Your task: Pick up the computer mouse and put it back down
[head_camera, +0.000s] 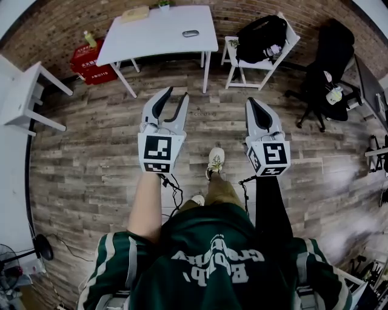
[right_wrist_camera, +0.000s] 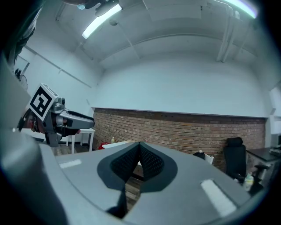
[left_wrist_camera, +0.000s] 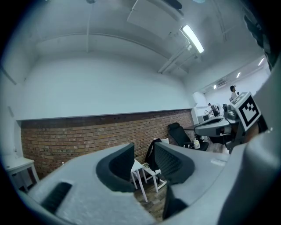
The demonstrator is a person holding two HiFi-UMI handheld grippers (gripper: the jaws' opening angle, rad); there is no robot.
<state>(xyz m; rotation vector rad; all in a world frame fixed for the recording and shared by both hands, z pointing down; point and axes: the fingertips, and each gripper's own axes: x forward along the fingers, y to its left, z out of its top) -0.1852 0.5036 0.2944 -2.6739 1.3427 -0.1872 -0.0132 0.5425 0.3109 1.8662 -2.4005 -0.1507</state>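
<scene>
Wood-plank flooring (head_camera: 91, 157) runs up to a brick wall (head_camera: 242, 7), where a white bench (head_camera: 151, 37) carries the computer mouse (head_camera: 190, 33), well apart from both tools. Held level over the floor, the left hand-held gripper (head_camera: 176, 94) has its jaws parted with nothing between them. The right hand-held gripper (head_camera: 251, 103) is clenched and empty, its tips meeting.

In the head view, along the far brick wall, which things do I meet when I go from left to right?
Red box → computer mouse → black bag → black office chair.
</scene>
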